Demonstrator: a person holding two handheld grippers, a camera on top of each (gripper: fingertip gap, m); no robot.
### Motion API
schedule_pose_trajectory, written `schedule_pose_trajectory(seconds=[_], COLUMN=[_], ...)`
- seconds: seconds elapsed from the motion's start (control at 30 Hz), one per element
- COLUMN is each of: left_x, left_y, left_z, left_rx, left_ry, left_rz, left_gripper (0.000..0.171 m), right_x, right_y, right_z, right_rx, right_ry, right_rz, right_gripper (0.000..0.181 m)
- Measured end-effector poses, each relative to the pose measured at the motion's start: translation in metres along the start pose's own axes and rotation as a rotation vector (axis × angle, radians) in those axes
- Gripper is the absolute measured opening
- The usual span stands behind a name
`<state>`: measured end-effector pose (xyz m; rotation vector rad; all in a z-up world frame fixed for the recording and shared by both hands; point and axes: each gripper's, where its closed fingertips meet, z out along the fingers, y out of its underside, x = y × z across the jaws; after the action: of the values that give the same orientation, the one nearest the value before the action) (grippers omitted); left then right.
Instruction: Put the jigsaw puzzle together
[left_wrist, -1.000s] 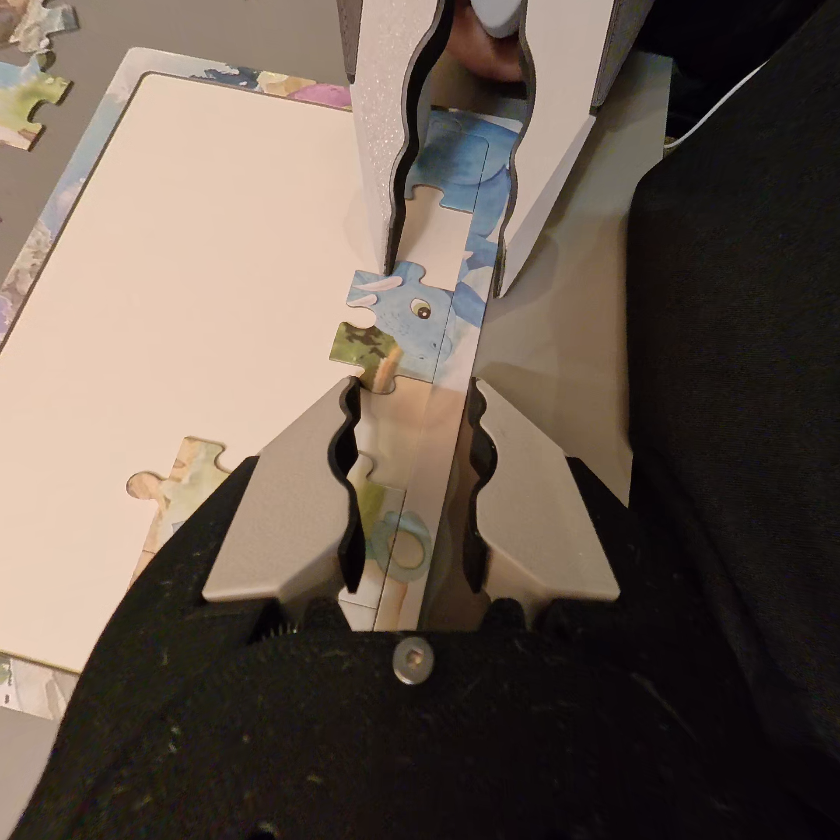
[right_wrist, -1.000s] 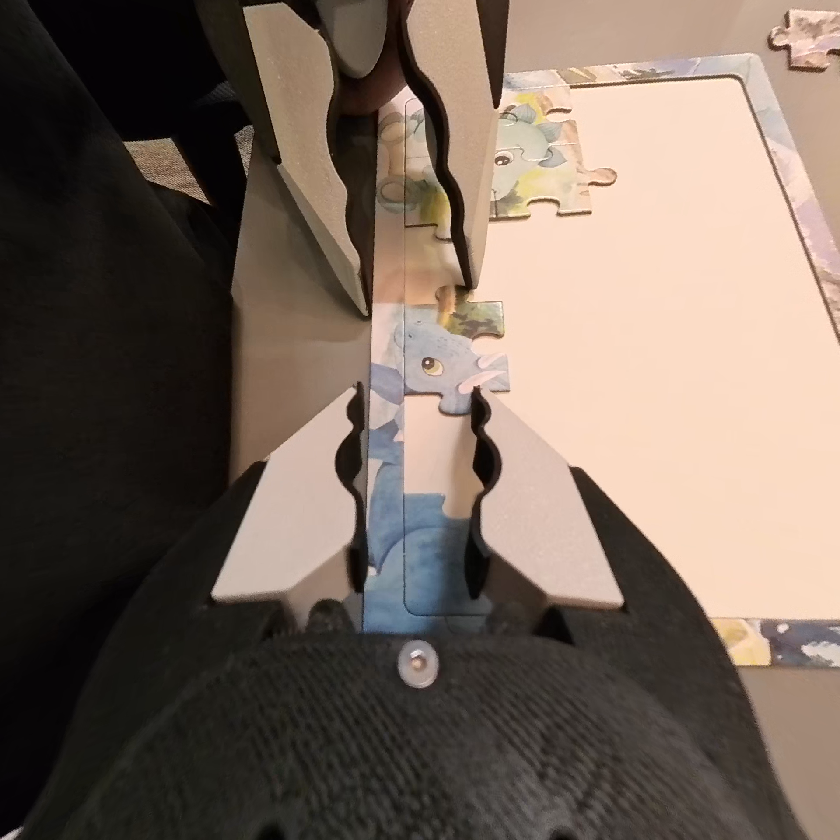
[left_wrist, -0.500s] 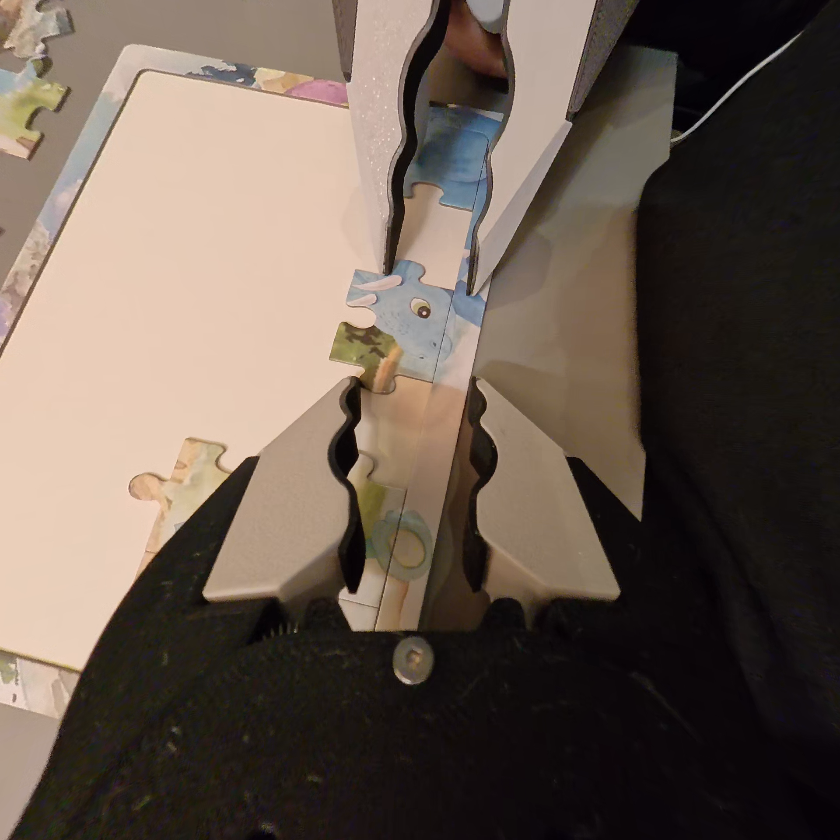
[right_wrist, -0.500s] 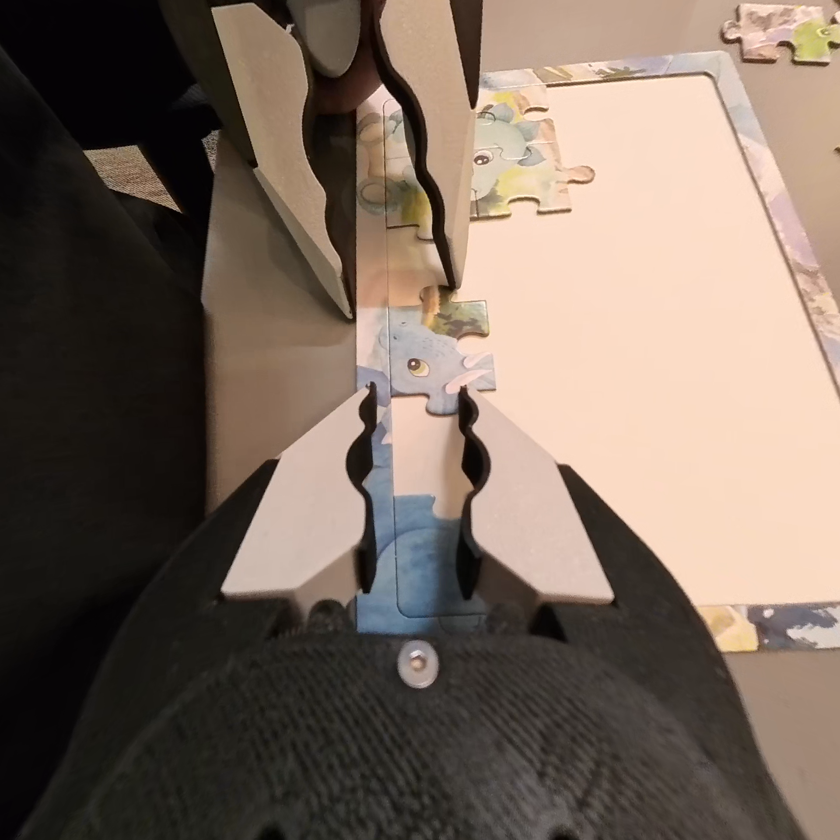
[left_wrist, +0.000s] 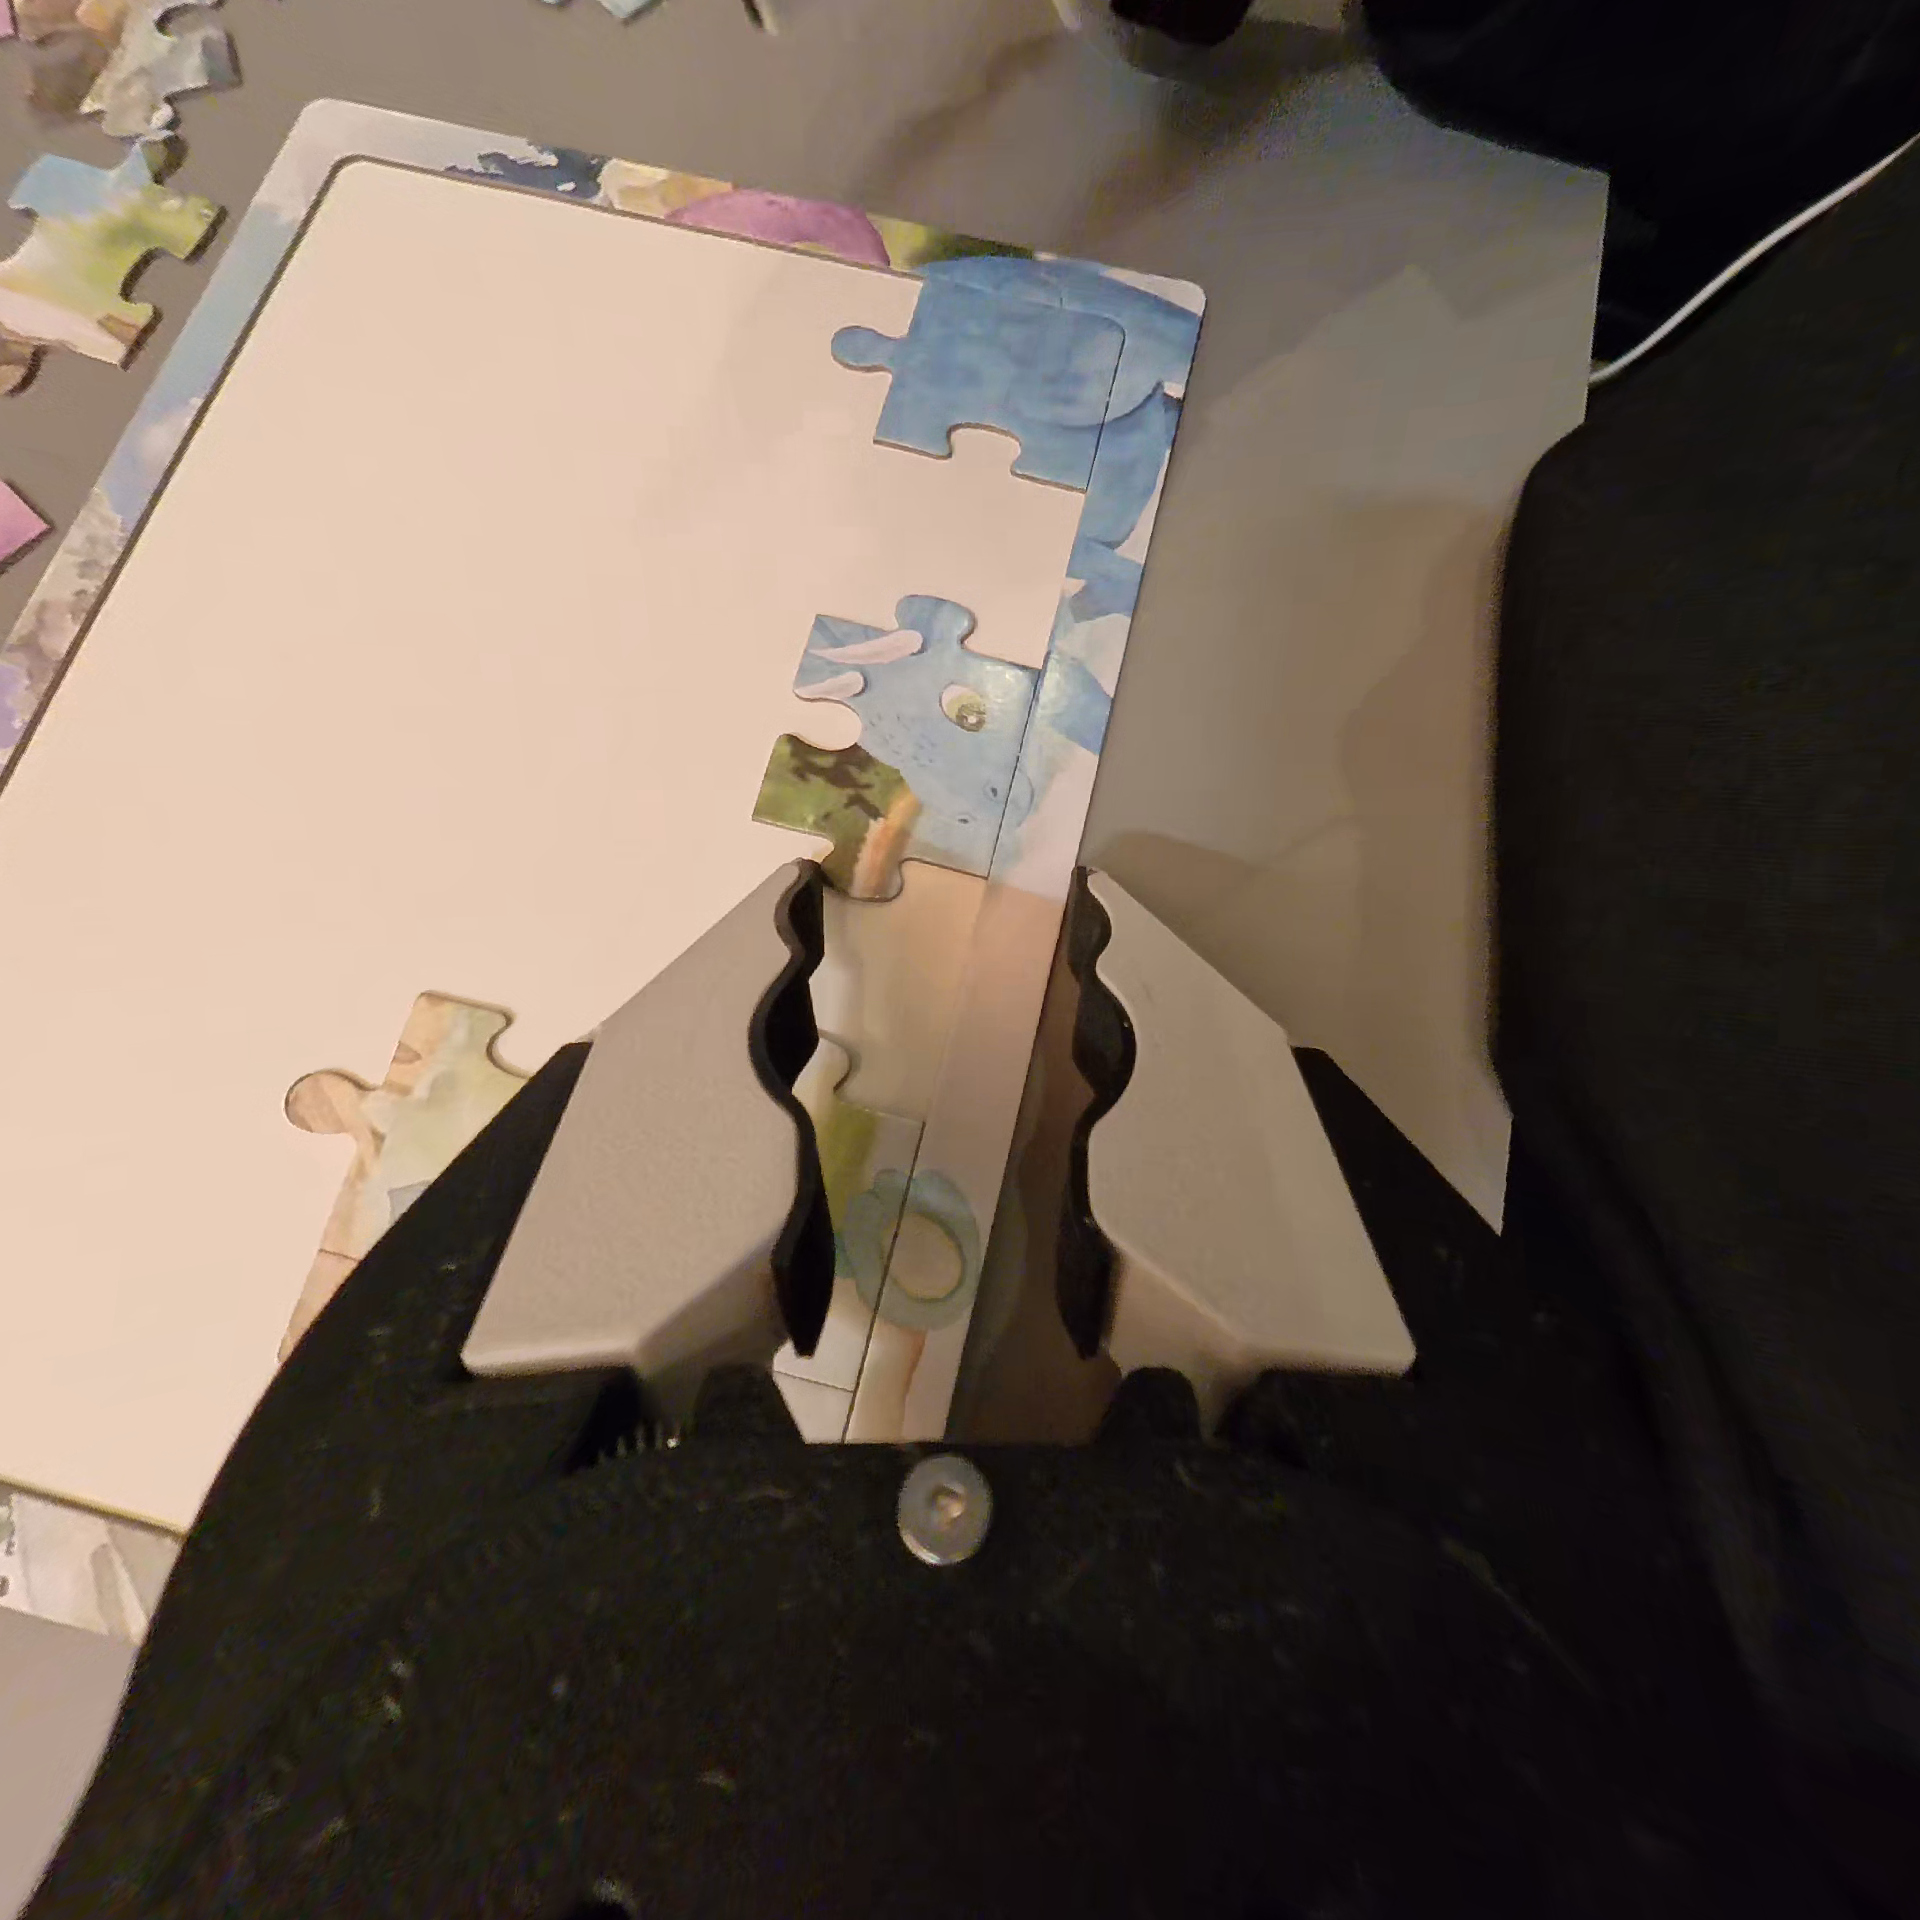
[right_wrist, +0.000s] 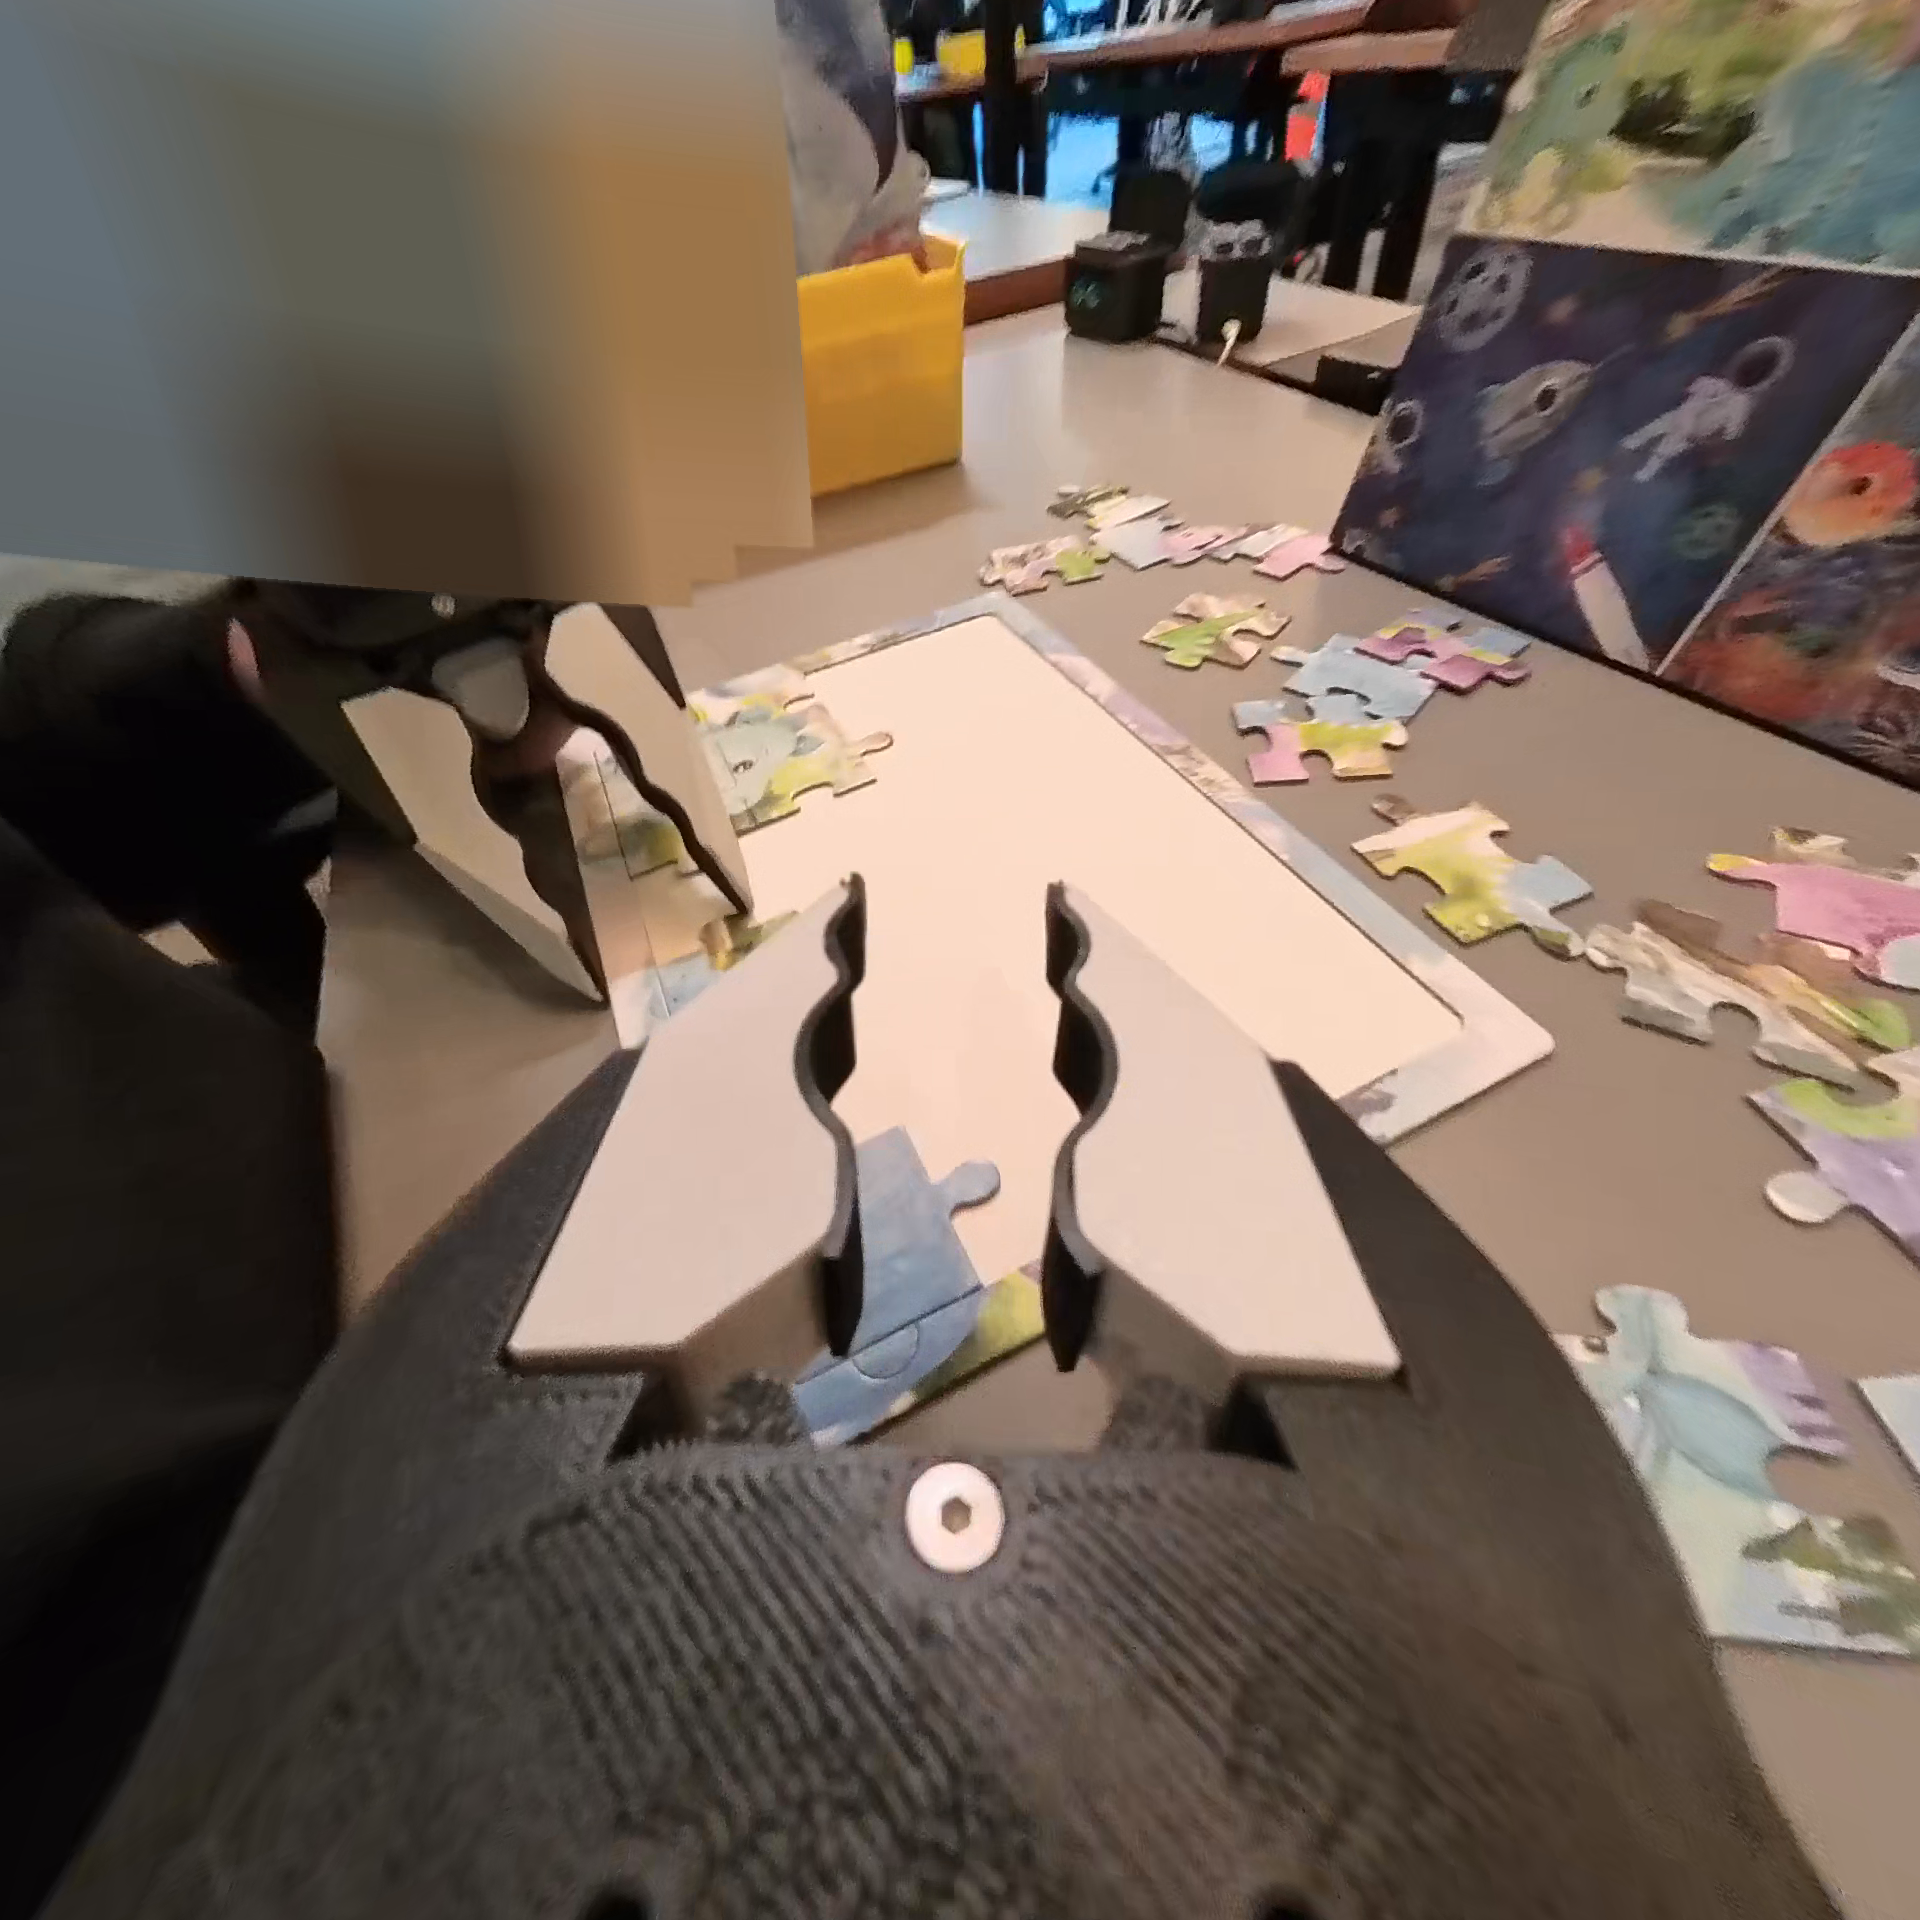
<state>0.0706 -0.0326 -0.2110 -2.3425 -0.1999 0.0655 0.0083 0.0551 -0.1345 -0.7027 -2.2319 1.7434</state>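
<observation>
Right gripper (right_wrist: 951, 904) has lifted away from puzzle tray (left_wrist: 1138, 582), now raised, jaws narrowly apart, empty. Likely off to fetch from loose pieces (right_wrist: 1475, 868) scattered on table (right_wrist: 1621, 748) to its right. Left gripper (left_wrist: 940, 883) still low over tray's near edge, jaws narrowly apart, holding nothing, tips beside dinosaur piece (left_wrist: 920, 748). That piece sits flat in tray against border, horned snout pointing into bare tray interior. Tray's long axis runs along that border; most slots unfilled.

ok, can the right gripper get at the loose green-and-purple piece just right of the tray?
Probably yes. The right gripper is open and empty above the tray; the green-and-purple piece lies alone on bare table, nothing between them.
</observation>
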Motion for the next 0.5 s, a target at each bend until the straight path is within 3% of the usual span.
schedule_pose_trajectory(seconds=[0.23,0.5], left_x=[-0.006,-0.02], left_y=[0.001,-0.033], left_z=[-0.005,-0.042], left_rx=[0.011,0.226], left_ry=[-0.071,-0.128], left_rz=[-0.036,-0.076], left_gripper=[0.056,0.057], right_x=[0.007,0.02], right_y=[-0.024,-0.044], right_z=[-0.02,-0.04], right_rx=[0.18,0.318], right_ry=[-0.002,0.012], right_rz=[0.076,0.135], right_gripper=[0.031,0.031])
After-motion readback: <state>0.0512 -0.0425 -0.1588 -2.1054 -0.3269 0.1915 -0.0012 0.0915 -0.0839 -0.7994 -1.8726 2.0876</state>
